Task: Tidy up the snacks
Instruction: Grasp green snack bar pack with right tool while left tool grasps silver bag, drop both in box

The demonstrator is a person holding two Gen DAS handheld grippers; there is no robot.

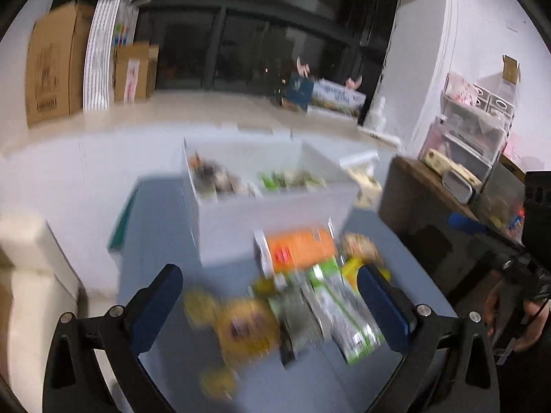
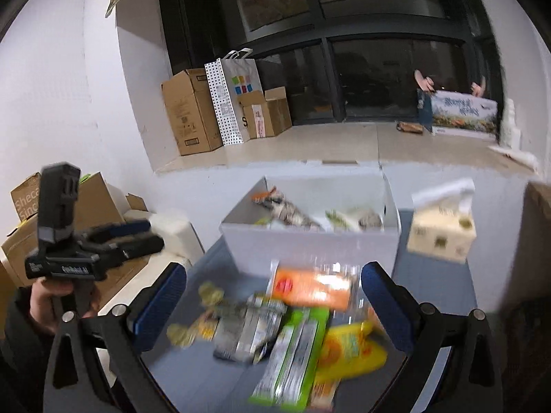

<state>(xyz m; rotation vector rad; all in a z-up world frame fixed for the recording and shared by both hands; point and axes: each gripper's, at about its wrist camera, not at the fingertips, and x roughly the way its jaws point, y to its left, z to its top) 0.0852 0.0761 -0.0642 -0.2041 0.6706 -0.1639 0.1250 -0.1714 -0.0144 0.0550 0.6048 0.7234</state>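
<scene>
Snack pile (image 2: 286, 330): heaped loose on the blue table (image 2: 437, 275), toward its near edge, just in front of the white bin (image 2: 310, 244); blurred in both views (labels unreadable).
Orange packet (image 2: 311, 287): at the far side of the pile, closest to the bin wall; probably light, crinkly, slippery film; best pinched at a sealed end, not across the puffed middle.
Green-and-silver packs (image 2: 292, 354): long, flat, overlapping at the near edge; likely stiffer; a grip across the narrow width should hold.
Yellow pouch (image 2: 347, 347): soft-looking, partly under the green packs; likely to drag neighbours if pulled first.
White bin: toward the far edge of the table; two compartments, a few packets in each.
Left gripper (image 1: 270, 304): spread wide above the pile, holding nothing.
Right gripper (image 2: 273, 304): spread wide too, empty, over the same heap.
Tissue box (image 2: 442, 229): right of the bin, apart from the snacks.
</scene>
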